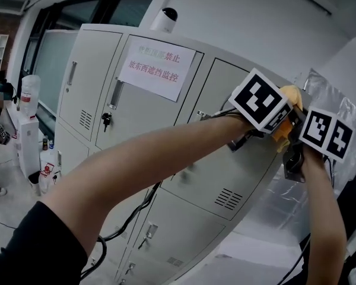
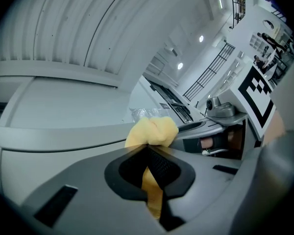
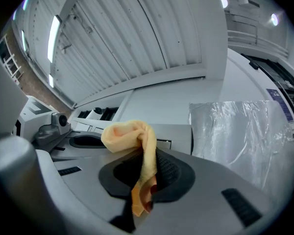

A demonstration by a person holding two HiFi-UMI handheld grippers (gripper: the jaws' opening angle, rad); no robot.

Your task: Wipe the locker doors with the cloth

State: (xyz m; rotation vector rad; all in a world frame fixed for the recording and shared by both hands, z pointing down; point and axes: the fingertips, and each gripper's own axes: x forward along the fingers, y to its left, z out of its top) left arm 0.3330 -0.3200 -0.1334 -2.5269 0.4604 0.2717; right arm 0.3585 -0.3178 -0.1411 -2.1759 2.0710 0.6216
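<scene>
**Cloth** (image 1: 289, 94): yellow, bunched. It is sitting between the two grippers, high at the right end of the lockers (image 1: 166, 159) and just beside the plastic sheet (image 1: 335, 103). Whether it is pressing on a door cannot be told from these views.

**Left gripper** (image 2: 148, 147): its jaws are clenching on the cloth. A strip is running down between them and a wad is bulging past the tips. Pinching it this short is likely giving a firm pad to push along the metal.

**Right gripper** (image 3: 146, 153): its jaws are likewise clamping yellow cloth, with a fold flopping over to the left. The two grippers are working close side by side, so they are probably sharing one cloth. That reading is a judgement, since no view shows the piece whole.

**Lockers**: grey steel, with several doors carrying vents and handles. A paper notice (image 1: 157, 67) is hanging on an upper door. Both arms are reaching up and across, which suggests the top right door is the one being addressed. The lower doors are lying well apart from the cloth.

**Camera** (image 1: 164, 19): white, standing on the locker top, clear of the work.
</scene>
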